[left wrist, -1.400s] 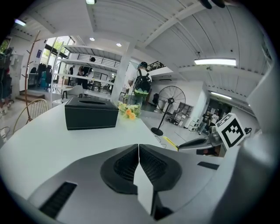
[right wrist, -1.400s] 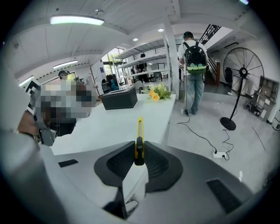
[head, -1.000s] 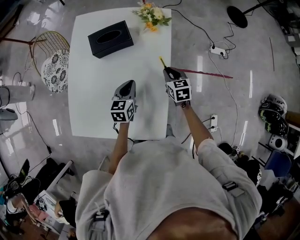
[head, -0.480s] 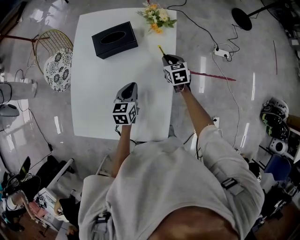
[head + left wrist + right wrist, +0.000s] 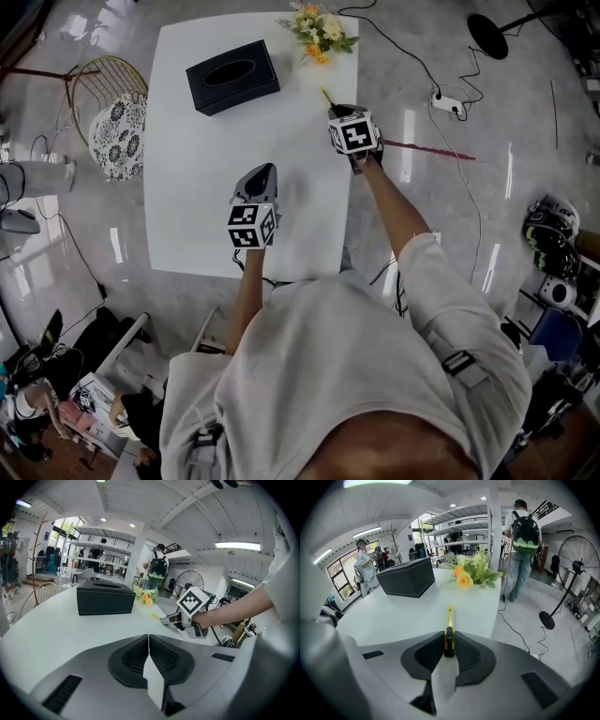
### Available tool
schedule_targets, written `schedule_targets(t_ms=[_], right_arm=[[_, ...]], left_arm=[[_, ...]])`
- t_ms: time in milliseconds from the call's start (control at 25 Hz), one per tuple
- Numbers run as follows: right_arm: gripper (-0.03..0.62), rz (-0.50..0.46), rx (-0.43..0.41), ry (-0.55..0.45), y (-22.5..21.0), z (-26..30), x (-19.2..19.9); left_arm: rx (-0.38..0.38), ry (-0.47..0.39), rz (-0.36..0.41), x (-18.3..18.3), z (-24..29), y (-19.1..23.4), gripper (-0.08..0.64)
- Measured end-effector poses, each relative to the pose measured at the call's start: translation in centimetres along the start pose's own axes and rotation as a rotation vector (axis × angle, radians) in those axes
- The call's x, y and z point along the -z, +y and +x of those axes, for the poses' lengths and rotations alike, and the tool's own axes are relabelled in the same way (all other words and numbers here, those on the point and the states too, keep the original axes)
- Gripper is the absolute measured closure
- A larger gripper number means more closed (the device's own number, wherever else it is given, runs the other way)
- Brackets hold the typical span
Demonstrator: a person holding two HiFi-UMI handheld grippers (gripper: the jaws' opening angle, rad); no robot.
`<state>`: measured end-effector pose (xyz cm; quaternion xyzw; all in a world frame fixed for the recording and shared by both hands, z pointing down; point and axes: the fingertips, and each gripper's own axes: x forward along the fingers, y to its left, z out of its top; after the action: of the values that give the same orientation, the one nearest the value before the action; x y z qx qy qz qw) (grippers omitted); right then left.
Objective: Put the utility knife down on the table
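The yellow utility knife (image 5: 449, 617) is being gripped between the jaws of the right gripper (image 5: 449, 637), its black slider being pinched by the pads and its front end being pointed forward and down over the white counter (image 5: 202, 197). In the head view the utility knife (image 5: 324, 97) is being shown just above the middle of the frame, close to the counter's right edge; whether its tip is touching the surface cannot be told. The right gripper (image 5: 339, 112) is being carried on an outstretched arm reaching in from the lower right of that frame.

The left gripper (image 5: 262, 174) is being held over the middle of the counter, well apart from the knife. In the left gripper view its jaws (image 5: 148, 639) are being pressed together with nothing between them, and the right gripper is being seen at the right of that frame.

A black tissue box (image 5: 232, 77) is being shown on the counter at the upper left of the head view, and a small bunch of flowers (image 5: 322, 33) is being shown at the counter's far edge, beyond the knife. A wire chair (image 5: 105, 120) is standing on the floor beside the counter's left edge.
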<state>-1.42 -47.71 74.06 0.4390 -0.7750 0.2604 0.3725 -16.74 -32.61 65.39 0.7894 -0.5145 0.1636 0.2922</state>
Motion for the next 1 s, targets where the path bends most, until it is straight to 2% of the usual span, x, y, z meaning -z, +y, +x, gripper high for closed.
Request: schedule_targets(t_ms=[200,400,560,640,720,880,1000], right_arm=[[0.509,-0.009,-0.013,0.006,0.2,0.4,0.3],[0.509,-0.017,0.015,0.01,-0.1,-0.3,-0.2],[0.508,-0.027,-0.02,0.004,0.3,0.2,0.2],[0.446,-0.033,-0.048,0.011,0.8,0.2,0.1],[0.415,-0.042,-0.072,0.019,1.3,0.3,0.1],[0.407,-0.033,-0.053,0.017,0.9,-0.5,0.0],[0.407,-0.011,-0.043,-0.032,0.3,-1.0,0.0]], left_arm=[[-0.004,-0.004,-0.002,-0.2,0.2,0.4,0.537],[0.0,-0.008,0.001,-0.3,0.1,0.3,0.537],[-0.004,-0.011,0.004,-0.4,-0.1,0.4,0.537],[-0.006,-0.014,0.006,-0.5,-0.3,0.5,0.537],[-0.008,-0.019,0.008,-0.7,-0.5,0.5,0.537],[-0.006,-0.026,0.014,-0.9,-0.8,0.1,0.537],[-0.006,-0.028,0.016,-0.9,-1.0,-0.1,0.537]])
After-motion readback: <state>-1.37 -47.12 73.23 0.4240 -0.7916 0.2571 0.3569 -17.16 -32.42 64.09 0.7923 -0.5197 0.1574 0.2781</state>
